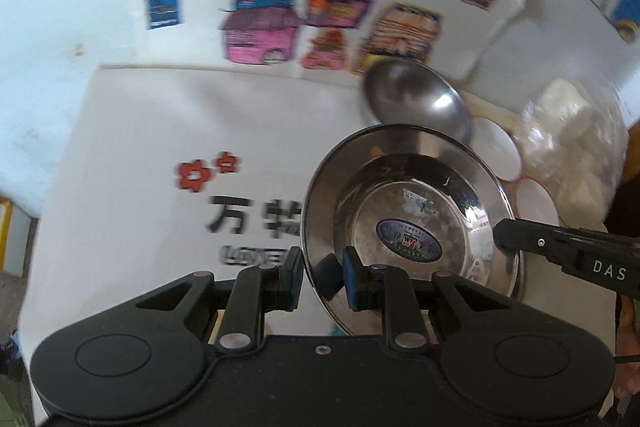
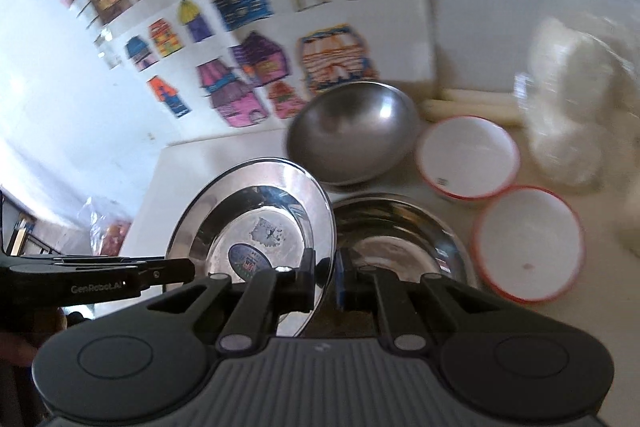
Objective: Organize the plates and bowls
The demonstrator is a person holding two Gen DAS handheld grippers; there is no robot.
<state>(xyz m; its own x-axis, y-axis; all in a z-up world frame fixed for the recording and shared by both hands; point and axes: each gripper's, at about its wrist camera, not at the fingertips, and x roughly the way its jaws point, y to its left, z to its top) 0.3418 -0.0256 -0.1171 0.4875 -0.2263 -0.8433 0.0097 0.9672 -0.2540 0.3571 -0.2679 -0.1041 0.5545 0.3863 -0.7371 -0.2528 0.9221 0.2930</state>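
Observation:
A shiny steel plate [image 1: 408, 195] with a blue oval sticker hangs tilted above the white table, held at two opposite edges. My left gripper [image 1: 320, 279] is shut on its near rim. The right gripper [image 1: 505, 239] clamps the far right rim. In the right wrist view the same steel plate [image 2: 248, 219] stands tilted, with my right gripper [image 2: 326, 275] shut on its right edge and the left gripper [image 2: 182, 271] gripping its left edge. A second steel plate [image 2: 400, 227] lies flat on the table just right of it and below.
A steel bowl [image 2: 352, 135] sits behind the plates. Two white bowls with red rims [image 2: 468, 155] [image 2: 528, 243] stand to the right, and a clear plastic bag [image 2: 580, 99] is behind them. Pale sticks [image 2: 472, 107] lie by a sheet of coloured house drawings [image 2: 280, 59].

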